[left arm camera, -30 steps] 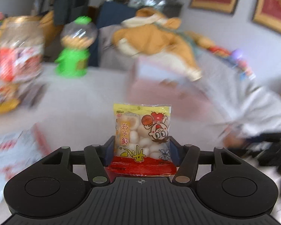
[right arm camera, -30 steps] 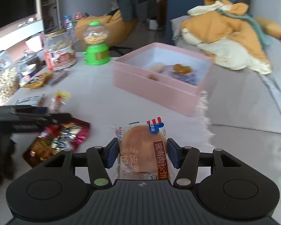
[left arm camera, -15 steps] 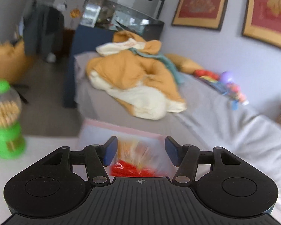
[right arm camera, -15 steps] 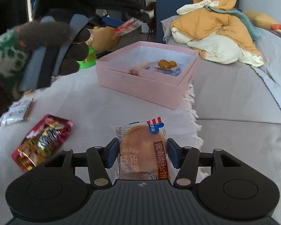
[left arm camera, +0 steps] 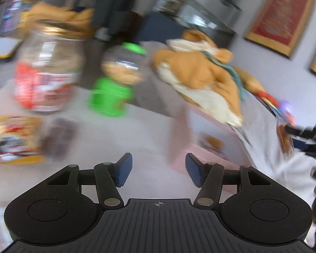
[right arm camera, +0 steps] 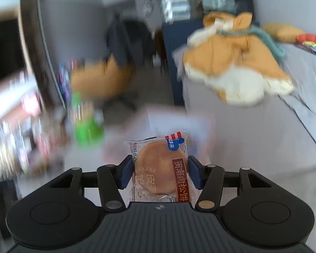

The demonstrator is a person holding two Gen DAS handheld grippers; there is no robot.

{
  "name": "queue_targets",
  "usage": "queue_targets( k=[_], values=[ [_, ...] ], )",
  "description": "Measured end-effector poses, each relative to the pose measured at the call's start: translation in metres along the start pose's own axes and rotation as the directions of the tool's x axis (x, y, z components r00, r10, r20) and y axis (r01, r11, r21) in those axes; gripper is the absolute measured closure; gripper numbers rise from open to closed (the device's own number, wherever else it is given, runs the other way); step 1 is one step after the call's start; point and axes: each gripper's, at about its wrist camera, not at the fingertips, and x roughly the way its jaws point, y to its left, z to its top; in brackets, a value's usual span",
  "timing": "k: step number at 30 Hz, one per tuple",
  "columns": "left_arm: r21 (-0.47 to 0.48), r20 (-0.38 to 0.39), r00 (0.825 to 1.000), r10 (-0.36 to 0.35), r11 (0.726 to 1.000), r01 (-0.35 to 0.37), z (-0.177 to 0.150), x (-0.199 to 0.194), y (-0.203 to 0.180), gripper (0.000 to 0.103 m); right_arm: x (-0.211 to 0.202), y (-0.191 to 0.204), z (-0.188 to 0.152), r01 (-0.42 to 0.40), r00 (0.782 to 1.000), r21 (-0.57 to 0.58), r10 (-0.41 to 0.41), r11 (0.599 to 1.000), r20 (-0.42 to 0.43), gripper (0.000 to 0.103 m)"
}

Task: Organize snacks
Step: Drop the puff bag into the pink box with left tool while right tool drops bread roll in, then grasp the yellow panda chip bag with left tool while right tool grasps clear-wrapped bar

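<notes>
Between the blue pads of the right gripper (right arm camera: 160,174) stands a wrapped round pastry (right arm camera: 161,169), its clear packet upright with a brown strip of Chinese print down one side; the jaws are opening, though the pads look to be touching the packet's edges. Beyond it the blurred pink box (right arm camera: 179,122) sits on the white-covered table, a green candy dispenser (right arm camera: 85,122) towards the left. The left gripper (left arm camera: 158,170) stands wide with nothing between its pads. Past it the pink box (left arm camera: 181,139) lies at the table's right edge with small snacks inside, too blurred to name. Farther back-left stand the green dispenser (left arm camera: 115,80) and a large clear jar (left arm camera: 46,67); a yellow snack bag (left arm camera: 14,139) lies near the left edge.
</notes>
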Motion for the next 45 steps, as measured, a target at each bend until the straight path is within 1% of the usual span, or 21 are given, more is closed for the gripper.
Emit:
queue_targets(
  k=[1,2,4,7,10,12,16,18,20,23,24,27,30,32,35,38,39,41,43,44,45],
  values=[
    [-0.019,0.019,0.999,0.034,0.999,-0.034,0.002,-0.009,0.015,0.041,0.009,-0.002,0.017,-0.001,1.000,0.026,0.001,1.000,0.022,0.017],
    [-0.030,0.036,0.997,0.063,0.998,-0.062,0.004,-0.016,0.027,0.041,0.019,-0.003,0.031,0.013,1.000,0.038,-0.014,0.999,0.019,0.013],
    [-0.045,0.072,0.990,0.117,0.992,-0.114,0.008,-0.032,0.053,0.041,0.035,-0.002,0.040,0.079,0.997,0.038,-0.079,0.996,0.004,0.013],
    [-0.100,0.099,0.975,0.200,0.977,-0.190,0.018,-0.045,0.093,0.041,0.046,0.009,0.027,0.137,0.990,-0.034,-0.138,0.990,-0.027,0.013],
    [-0.144,0.107,0.956,0.272,0.956,-0.256,0.032,-0.043,0.125,0.041,0.058,0.025,0.009,0.124,0.987,-0.056,-0.129,0.991,-0.098,0.013],
    [-0.161,0.100,0.953,0.287,0.949,-0.269,0.037,-0.035,0.136,0.041,0.068,0.045,-0.003,0.090,0.984,-0.086,-0.102,0.992,-0.147,0.013],
    [-0.152,0.075,0.958,0.275,0.953,-0.262,0.037,-0.014,0.141,0.042,0.087,0.099,-0.025,-0.009,0.974,-0.175,-0.031,0.985,-0.226,0.013],
    [-0.122,0.040,0.962,0.269,0.957,-0.263,0.032,-0.006,0.140,0.043,0.093,0.125,-0.038,-0.075,0.961,-0.202,0.017,0.976,-0.275,0.013],
    [-0.060,0.019,0.969,0.247,0.968,-0.245,0.025,-0.008,0.131,0.044,0.098,0.152,-0.049,-0.143,0.944,-0.215,0.067,0.966,-0.323,0.013],
    [0.009,-0.049,0.985,0.163,0.987,-0.163,0.015,-0.010,0.115,0.045,0.103,0.189,-0.066,-0.241,0.914,-0.241,0.136,0.940,-0.382,0.013],
    [0.024,-0.066,0.988,0.142,0.990,-0.141,0.011,-0.013,0.111,0.045,0.101,0.198,-0.071,-0.260,0.908,-0.257,0.145,0.931,-0.392,0.013],
    [0.060,-0.107,0.991,0.084,0.995,-0.078,-0.006,-0.027,0.098,0.044,0.107,0.221,-0.081,-0.268,0.907,-0.313,0.129,0.911,-0.400,0.013],
    [0.082,-0.124,0.992,0.029,0.996,-0.019,-0.021,-0.037,0.092,0.044,0.117,0.227,-0.079,-0.240,0.913,-0.310,0.105,0.920,-0.394,0.013],
    [0.079,-0.103,0.994,0.026,0.997,-0.018,-0.028,-0.042,0.094,0.044,0.125,0.224,-0.073,-0.217,0.917,-0.291,0.093,0.932,-0.387,0.013],
    [0.065,-0.070,0.997,0.023,0.998,-0.018,-0.034,-0.046,0.097,0.044,0.143,0.232,-0.065,-0.176,0.933,-0.288,0.067,0.941,-0.352,0.014],
    [0.065,-0.055,0.998,0.018,0.998,-0.015,-0.036,-0.047,0.097,0.044,0.171,0.248,-0.061,-0.169,0.942,-0.292,0.067,0.941,-0.330,0.018],
    [0.065,-0.052,0.999,0.015,0.998,-0.011,-0.036,-0.047,0.097,0.044,0.182,0.254,-0.062,-0.174,0.939,-0.288,0.070,0.942,-0.336,0.018],
    [0.052,-0.052,0.999,0.002,0.999,0.001,-0.034,-0.046,0.099,0.045,0.207,0.265,-0.065,-0.185,0.923,-0.263,0.076,0.947,-0.377,0.019],
    [0.030,-0.050,0.999,-0.014,0.999,0.016,-0.034,-0.048,0.103,0.048,0.227,0.275,-0.072,-0.196,0.900,-0.256,0.070,0.946,-0.430,0.035],
    [0.021,-0.047,0.999,-0.017,1.000,0.018,-0.034,-0.050,0.104,0.048,0.226,0.280,-0.075,-0.172,0.914,-0.297,0.040,0.939,-0.403,0.045],
    [0.017,-0.041,0.999,-0.015,1.000,0.016,-0.033,-0.050,0.105,0.049,0.222,0.285,-0.078,-0.165,0.923,-0.341,0.023,0.925,-0.384,0.062]
  ],
)
